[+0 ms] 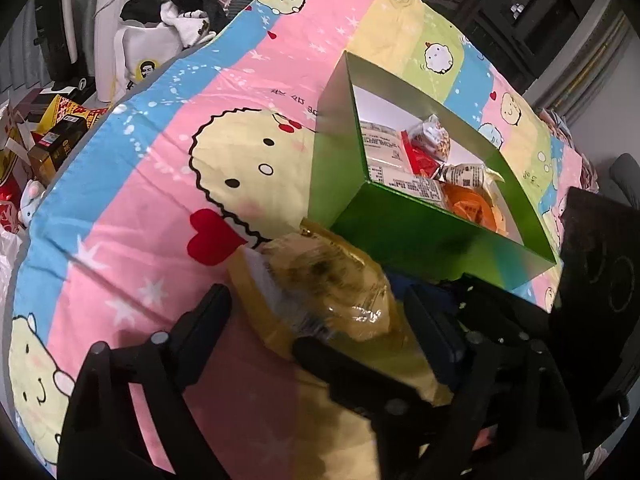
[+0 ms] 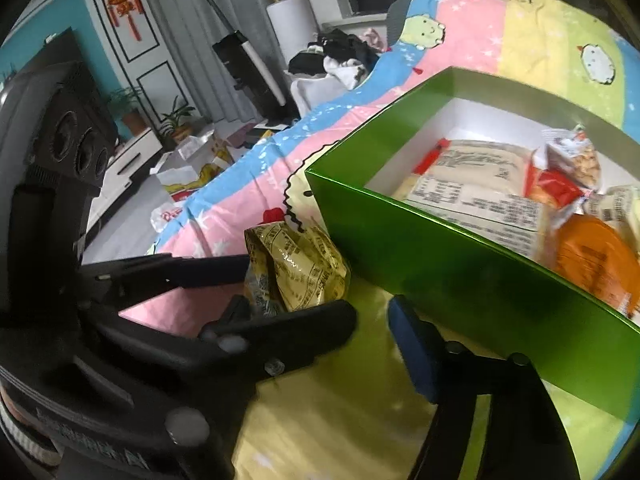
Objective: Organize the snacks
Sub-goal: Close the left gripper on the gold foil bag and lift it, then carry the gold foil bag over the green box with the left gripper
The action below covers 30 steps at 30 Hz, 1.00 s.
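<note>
A green box (image 1: 400, 236) with a white inside lies on the cartoon bedspread (image 1: 160, 184) and holds several snack packets (image 1: 424, 148). A yellow wrapped snack (image 1: 332, 292) lies on the bedspread just in front of the box's near corner. My left gripper (image 1: 316, 312) is open, its black fingers on either side of that snack, not closed on it. In the right wrist view the same yellow snack (image 2: 296, 268) sits between the left gripper's black fingers (image 2: 208, 268). My right gripper (image 2: 372, 320) is open and empty beside the green box (image 2: 460, 280).
The bed's left edge drops to a floor littered with boxes and bags (image 1: 56, 128). A heap of clothes (image 1: 180, 12) lies at the bed's far end. A TV stand with plants (image 2: 132, 152) is beyond the bed.
</note>
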Available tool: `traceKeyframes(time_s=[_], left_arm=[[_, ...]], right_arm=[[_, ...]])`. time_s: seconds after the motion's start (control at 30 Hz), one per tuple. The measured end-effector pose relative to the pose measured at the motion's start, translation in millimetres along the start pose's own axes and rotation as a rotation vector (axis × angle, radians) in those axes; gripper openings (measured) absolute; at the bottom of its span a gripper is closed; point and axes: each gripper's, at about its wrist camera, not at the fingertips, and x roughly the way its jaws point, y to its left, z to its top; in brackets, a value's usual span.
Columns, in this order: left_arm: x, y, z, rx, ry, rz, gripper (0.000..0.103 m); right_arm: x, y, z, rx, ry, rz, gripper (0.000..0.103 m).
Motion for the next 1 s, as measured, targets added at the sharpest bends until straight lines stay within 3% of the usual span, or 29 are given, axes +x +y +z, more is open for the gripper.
traceKeyframes(time_s=[0.17, 0.23, 0.5, 0.7, 1.0], left_arm=[[3, -1, 0, -0.005, 0.006, -0.004, 0.078], [4, -1, 0, -0.007, 0.012, -0.012, 0.065], [1, 0, -3, -0.035, 0.006, -0.025, 0.057], [-10, -10, -9, -0.008, -0.007, -0.019, 0.057], [-46, -41, -13, 0.062, -0.080, -0.035, 0.057]], right_arm=[[7, 3, 2, -0.005, 0.009, 0.042, 0.055], [9, 4, 1, -0.002, 0.018, 0.047, 0.054], [11, 2, 0, 0.040, 0.027, 0.077, 0.039], [1, 7, -5, 0.044, 0.001, 0.084, 0.038], [-45, 21, -11, 0.021, -0.098, 0.057, 0.038]])
